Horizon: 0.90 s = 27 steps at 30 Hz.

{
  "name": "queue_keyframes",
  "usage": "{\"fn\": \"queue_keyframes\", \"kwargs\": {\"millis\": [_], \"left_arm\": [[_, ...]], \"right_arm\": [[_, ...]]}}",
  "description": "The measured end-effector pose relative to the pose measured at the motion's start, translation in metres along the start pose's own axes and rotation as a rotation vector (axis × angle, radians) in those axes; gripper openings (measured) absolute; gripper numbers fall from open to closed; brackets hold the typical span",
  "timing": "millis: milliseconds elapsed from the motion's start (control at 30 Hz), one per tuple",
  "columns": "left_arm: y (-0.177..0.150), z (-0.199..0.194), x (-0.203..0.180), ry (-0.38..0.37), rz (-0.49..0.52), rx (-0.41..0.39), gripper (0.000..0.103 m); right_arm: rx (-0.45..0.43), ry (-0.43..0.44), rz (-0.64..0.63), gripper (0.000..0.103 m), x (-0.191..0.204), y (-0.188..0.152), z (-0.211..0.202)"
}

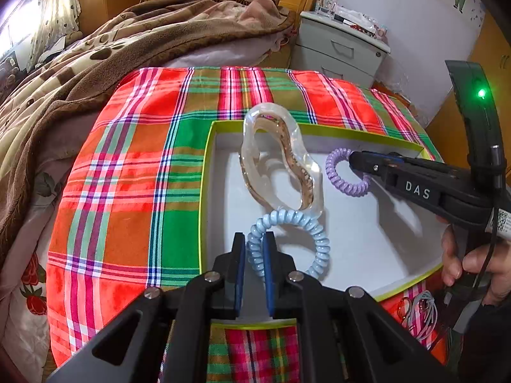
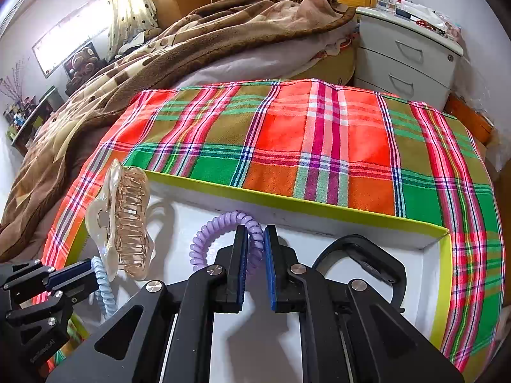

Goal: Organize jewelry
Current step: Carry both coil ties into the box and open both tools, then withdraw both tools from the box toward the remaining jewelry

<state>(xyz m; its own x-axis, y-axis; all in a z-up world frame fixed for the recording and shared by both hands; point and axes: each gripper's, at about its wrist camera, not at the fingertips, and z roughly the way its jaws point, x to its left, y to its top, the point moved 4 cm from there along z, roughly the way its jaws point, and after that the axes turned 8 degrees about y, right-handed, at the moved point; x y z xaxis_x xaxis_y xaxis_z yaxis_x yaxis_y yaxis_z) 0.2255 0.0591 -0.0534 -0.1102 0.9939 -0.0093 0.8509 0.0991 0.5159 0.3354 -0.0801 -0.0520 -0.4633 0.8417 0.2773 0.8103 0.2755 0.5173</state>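
Observation:
A shallow white box with a yellow-green rim (image 1: 209, 159) (image 2: 287, 202) lies on a plaid cloth. My left gripper (image 1: 254, 239) is shut on a light blue spiral hair tie (image 1: 316, 233), which also shows in the right wrist view (image 2: 105, 287). A clear amber hair claw (image 1: 281, 159) (image 2: 127, 220) hangs threaded on the blue tie above the box floor. My right gripper (image 2: 255, 233) (image 1: 354, 161) is shut on a purple spiral hair tie (image 2: 210, 233) (image 1: 338, 172) over the box. A black band (image 2: 364, 255) lies in the box by the right gripper.
The plaid cloth (image 1: 134, 172) (image 2: 335, 140) covers a cushion on a bed with a brown blanket (image 1: 95, 63). A grey bedside drawer unit (image 1: 338, 51) (image 2: 405, 54) stands at the back right. White cords (image 1: 421, 312) lie on the cloth near the box's front right corner.

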Motion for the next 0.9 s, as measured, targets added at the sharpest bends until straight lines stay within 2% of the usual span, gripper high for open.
{"fn": "queue_keyframes", "kwargs": {"millis": [133,200,233,300,567,600,633,700,900], "left_arm": [[0.000,0.000,-0.001,-0.003,0.001,0.001,0.013],[0.000,0.000,-0.001,-0.006,0.002,-0.002,0.017],[0.000,-0.001,-0.001,-0.009,0.001,-0.003,0.018],[0.000,-0.003,0.000,-0.008,-0.004,-0.007,0.024],[-0.001,-0.009,0.000,-0.035,-0.012,-0.014,0.031],[-0.001,-0.010,0.000,-0.042,-0.015,-0.016,0.033],[-0.002,-0.012,-0.001,-0.046,-0.014,-0.020,0.034],[-0.004,-0.018,-0.002,-0.056,-0.013,-0.031,0.036],[-0.011,-0.043,-0.003,-0.106,-0.008,-0.084,0.038]], "right_arm": [[-0.010,-0.003,-0.002,0.011,-0.001,0.001,-0.001],[-0.016,0.001,0.006,0.012,-0.002,0.001,-0.002],[-0.020,-0.002,0.009,0.016,-0.002,0.001,-0.003],[-0.021,0.003,0.010,0.016,-0.002,0.001,-0.004],[-0.050,0.012,0.014,0.018,0.000,-0.001,-0.013],[-0.053,0.014,0.015,0.022,0.000,-0.002,-0.015],[-0.058,0.018,0.014,0.032,0.001,-0.003,-0.019],[-0.070,0.023,0.013,0.040,0.002,-0.005,-0.024],[-0.123,0.033,0.006,0.040,0.007,-0.018,-0.054]]}}
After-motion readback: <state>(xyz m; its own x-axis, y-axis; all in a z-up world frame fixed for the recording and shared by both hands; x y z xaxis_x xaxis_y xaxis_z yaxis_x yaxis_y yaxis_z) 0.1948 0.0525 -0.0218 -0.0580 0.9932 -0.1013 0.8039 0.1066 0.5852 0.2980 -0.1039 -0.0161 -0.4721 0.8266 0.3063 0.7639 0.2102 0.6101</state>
